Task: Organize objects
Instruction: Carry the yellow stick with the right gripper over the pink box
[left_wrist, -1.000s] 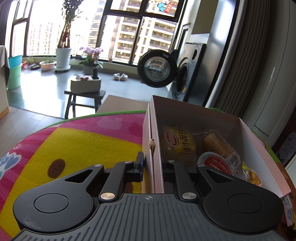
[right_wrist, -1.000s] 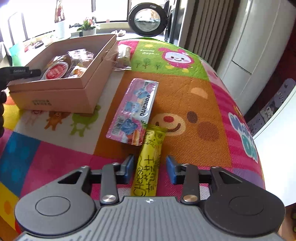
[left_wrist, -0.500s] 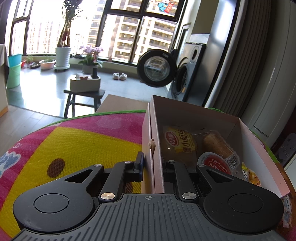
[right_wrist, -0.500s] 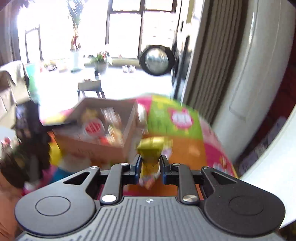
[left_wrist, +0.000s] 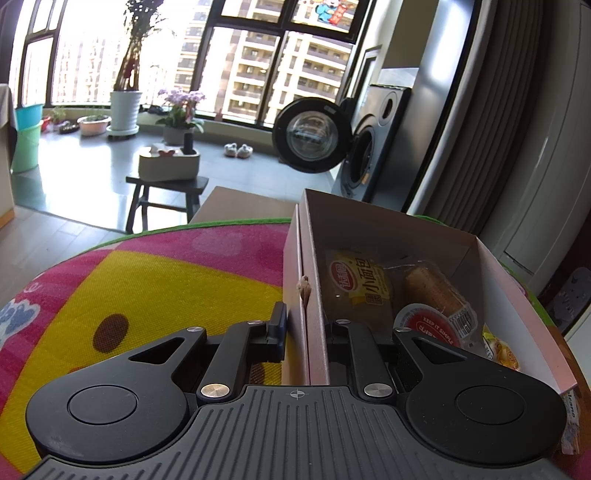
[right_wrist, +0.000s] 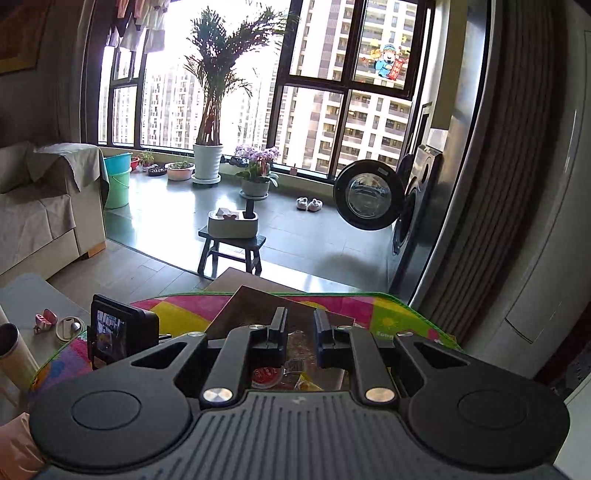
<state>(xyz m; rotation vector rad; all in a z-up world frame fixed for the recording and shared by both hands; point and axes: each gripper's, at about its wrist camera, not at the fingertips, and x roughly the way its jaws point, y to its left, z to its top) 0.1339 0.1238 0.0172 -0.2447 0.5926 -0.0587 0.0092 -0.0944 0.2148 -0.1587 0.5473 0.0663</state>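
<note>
The open cardboard box (left_wrist: 388, 229) stands on the colourful mat (left_wrist: 147, 288). My left gripper (left_wrist: 304, 321) is shut on its near left wall, one finger outside and one inside. In the box lie a yellow bread packet (left_wrist: 354, 284), a wrapped roll (left_wrist: 436, 291), a red-lidded cup (left_wrist: 424, 325) and a yellow packet (left_wrist: 500, 354). My right gripper (right_wrist: 300, 325) hovers over the box (right_wrist: 251, 306), its jaws a narrow gap apart. Only the red-lidded cup (right_wrist: 266, 374) and wrappers show through the gap. The yellow cheese stick is in neither view.
The left gripper's camera unit (right_wrist: 118, 332) sits close on the left of the right gripper. A low side table (right_wrist: 33, 306) with cups stands left of the mat. Beyond the table are a stool (right_wrist: 231, 247) and a washing machine with its door open (right_wrist: 369, 195).
The right gripper closed on the yellow cheese stick, lifted it, then swung over the box. The stick no longer shows between its fingers. The left gripper has kept hold of the box wall.
</note>
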